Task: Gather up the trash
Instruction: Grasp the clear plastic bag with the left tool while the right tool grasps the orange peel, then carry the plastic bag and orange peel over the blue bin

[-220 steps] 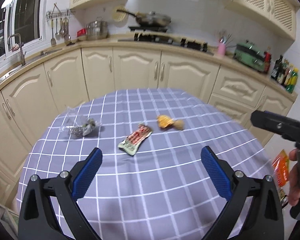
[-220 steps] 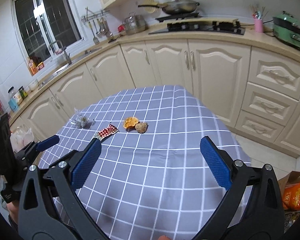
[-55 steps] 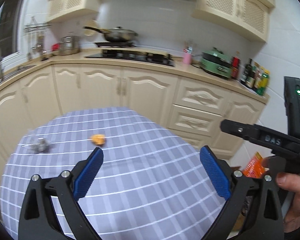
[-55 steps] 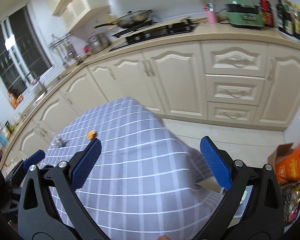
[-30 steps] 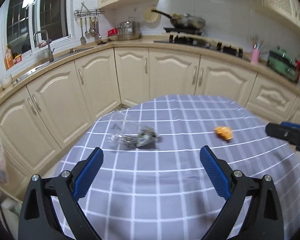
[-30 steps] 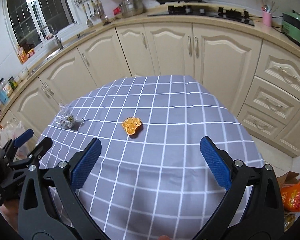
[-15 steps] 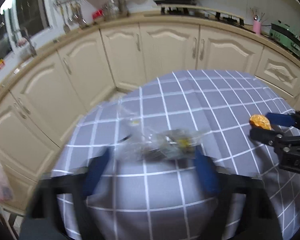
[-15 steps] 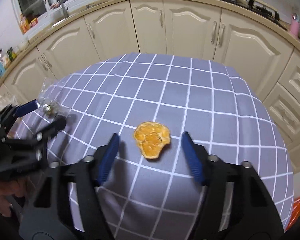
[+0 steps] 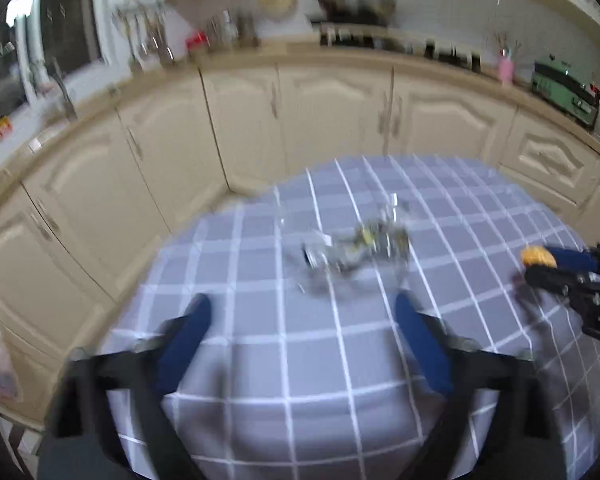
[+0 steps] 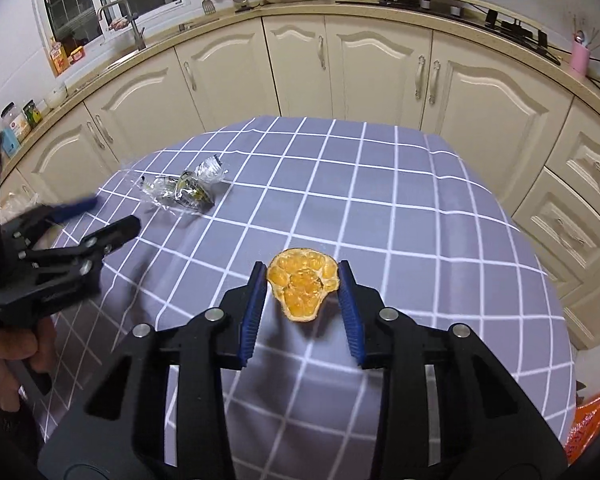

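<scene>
Both grippers have dropped toward the table. Right gripper (image 10: 303,278) closing around peel (image 10: 302,284); left gripper (image 9: 300,312) opening, empty, short of wrapper (image 9: 356,246). Seat pads low before lifting.

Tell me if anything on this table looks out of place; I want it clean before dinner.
Two bits of litter lie on the checked tablecloth: a crumpled clear wrapper near its left edge, ahead of the left gripper, and an orange peel between the closing jaws of the right gripper. Nothing looks spilled.
</scene>
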Demonstrator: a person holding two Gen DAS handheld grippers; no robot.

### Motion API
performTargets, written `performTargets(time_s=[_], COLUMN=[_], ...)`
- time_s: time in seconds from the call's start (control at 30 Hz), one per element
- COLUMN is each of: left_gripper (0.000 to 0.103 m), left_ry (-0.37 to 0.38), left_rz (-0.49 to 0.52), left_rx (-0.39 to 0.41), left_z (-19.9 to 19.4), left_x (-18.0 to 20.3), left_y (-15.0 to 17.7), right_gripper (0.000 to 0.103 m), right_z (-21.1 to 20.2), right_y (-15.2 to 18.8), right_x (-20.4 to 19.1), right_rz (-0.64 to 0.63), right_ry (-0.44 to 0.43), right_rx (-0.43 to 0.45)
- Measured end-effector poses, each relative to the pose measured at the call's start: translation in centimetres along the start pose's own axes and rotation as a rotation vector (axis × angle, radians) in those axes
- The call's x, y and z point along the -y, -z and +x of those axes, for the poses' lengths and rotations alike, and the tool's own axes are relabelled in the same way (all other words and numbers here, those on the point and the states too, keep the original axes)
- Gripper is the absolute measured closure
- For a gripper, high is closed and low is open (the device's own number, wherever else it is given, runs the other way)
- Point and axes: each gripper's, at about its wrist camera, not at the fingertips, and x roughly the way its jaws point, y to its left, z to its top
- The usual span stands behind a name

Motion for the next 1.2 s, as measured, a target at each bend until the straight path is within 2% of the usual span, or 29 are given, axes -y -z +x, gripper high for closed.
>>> performTargets(time_s=[0.1,0.2,0.47,0.5,0.53,0.57,0.67,0.73,1.0,1.2], left_gripper=[0.01,0.009,0.01,0.015,0.038,0.038,0.044,0.053,0.053,0.053], left_ry=[0.01,0.032,0.144,0.168,0.189,0.212,0.244,0.24,0.288,0.32], left_rz=[0.026,0.075,0.191,0.192,0.19,0.177,0.171,0.172,0.12,0.108], left_rx=[-0.013,-0.046,-0.106,-0.116,-0.133,-0.14,-0.129,-0.118,-0.098,-0.026], left_z=[0.0,1.7,6.1,6.4,6.8,6.9,6.5,6.0,3.0,-2.1], left_x=[0.2,0.7,1.9,2.1,2.3,2.6,3.2,3.6,5.4,8.3], left_y=[-0.6,-1.2,-3.2,-3.4,-3.4,-3.5,-3.5,-3.3,-1.3,0.4], right_gripper=[0.068,0.068,0.068,0.068,0.068,0.068,0.068,0.068,0.068,0.068], right_z=[-0.2,-0.2,0.5,0.7,0.8,0.8,0.6,0.4,-3.2,-7.7], right_y=[0.1,0.0,-0.8,-0.9,-1.0,-1.0,-1.1,-1.0,0.4,2.7], right_x=[0.4,0.6,1.5,1.5,1.6,1.6,1.6,1.6,2.5,4.4], right_rz=[0.01,0.013,0.022,0.024,0.025,0.026,0.029,0.032,0.049,0.08], right_ry=[-0.007,-0.016,-0.015,-0.015,-0.015,-0.016,-0.021,-0.024,-0.028,-0.013], right_rx=[0.003,0.007,-0.001,-0.003,-0.003,-0.003,0.003,0.007,0.053,0.113])
